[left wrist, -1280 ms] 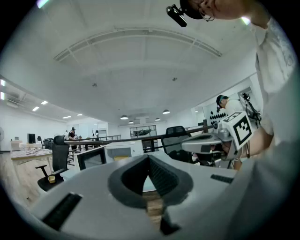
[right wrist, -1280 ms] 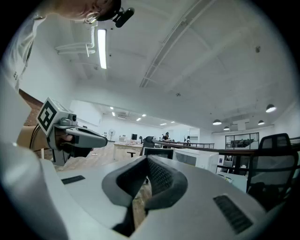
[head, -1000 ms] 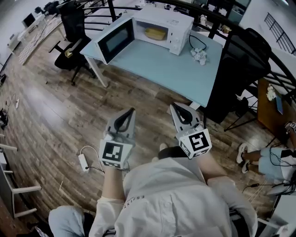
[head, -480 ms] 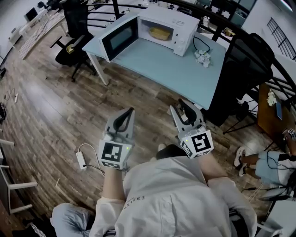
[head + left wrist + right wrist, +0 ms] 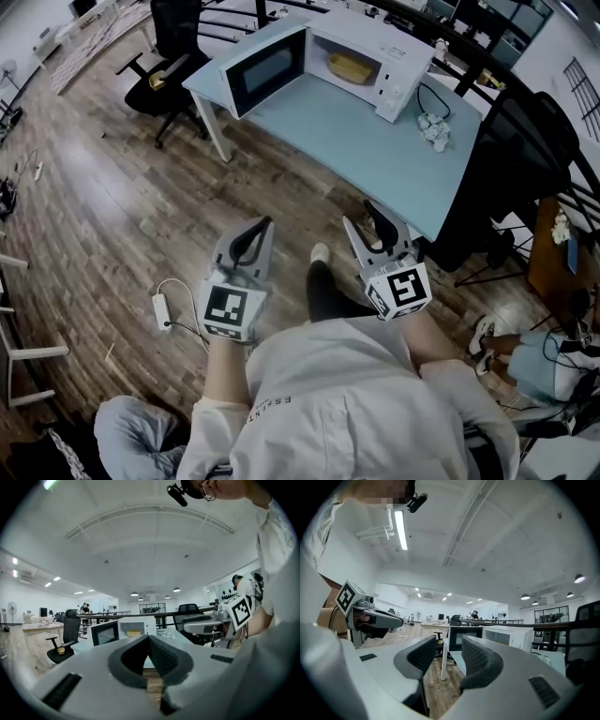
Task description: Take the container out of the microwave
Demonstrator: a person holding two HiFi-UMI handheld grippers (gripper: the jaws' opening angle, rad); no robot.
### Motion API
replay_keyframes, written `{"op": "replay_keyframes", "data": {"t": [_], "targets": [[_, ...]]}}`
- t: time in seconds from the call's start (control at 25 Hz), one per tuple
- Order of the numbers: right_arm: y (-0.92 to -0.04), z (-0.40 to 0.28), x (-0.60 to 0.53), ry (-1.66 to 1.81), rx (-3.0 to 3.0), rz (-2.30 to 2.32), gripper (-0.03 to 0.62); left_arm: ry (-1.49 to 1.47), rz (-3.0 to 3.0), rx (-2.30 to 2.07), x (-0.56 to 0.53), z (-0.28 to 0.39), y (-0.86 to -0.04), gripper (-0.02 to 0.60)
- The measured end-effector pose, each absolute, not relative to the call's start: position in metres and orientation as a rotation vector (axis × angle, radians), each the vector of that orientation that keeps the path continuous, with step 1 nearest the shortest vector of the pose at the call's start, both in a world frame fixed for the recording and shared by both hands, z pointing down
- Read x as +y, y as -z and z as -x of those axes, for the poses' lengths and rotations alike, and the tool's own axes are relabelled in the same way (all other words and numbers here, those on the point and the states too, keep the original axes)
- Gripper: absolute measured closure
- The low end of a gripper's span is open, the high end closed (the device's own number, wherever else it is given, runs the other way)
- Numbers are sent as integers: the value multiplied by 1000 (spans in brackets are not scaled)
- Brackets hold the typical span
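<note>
The container (image 5: 354, 67) lies inside the microwave (image 5: 403, 47), and both now show further right in the head view than a second ago. It is a flat, yellow, oblong box lying on the floor of the oven cavity, too small to show more detail. The microwave is white and its dark-windowed door (image 5: 265, 67) is swung wide open to the left. It stands at the far end of the pale blue surface (image 5: 375, 141), with a crumpled white thing (image 5: 433, 127) just beside it.

Both tongs are well short of the surface, over the wooden floor (image 5: 112, 216). The right tongs (image 5: 364, 217) were clenched before and have just been opening: they are now released, with nothing between the pads. The left tongs (image 5: 260, 230) are clenched together on nothing. A dark trouser leg (image 5: 323, 286) now reaches forward between them.
</note>
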State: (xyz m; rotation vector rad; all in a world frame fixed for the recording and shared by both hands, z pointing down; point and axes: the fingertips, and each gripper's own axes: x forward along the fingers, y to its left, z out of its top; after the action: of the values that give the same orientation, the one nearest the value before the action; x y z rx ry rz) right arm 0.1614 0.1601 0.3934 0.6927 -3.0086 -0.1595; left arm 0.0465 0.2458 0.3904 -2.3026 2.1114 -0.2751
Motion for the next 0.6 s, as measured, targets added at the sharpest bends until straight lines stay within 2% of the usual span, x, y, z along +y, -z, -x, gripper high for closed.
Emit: {"op": "replay_keyframes", "data": {"t": [0.32, 0.6], "targets": [[-405, -103, 89, 119, -3028, -608, 430, 319, 2261, 2170, 184, 1, -399, 588], [-406, -54, -12, 83, -3005, -576, 430, 330, 2255, 2214, 87, 53, -395, 588]]}}
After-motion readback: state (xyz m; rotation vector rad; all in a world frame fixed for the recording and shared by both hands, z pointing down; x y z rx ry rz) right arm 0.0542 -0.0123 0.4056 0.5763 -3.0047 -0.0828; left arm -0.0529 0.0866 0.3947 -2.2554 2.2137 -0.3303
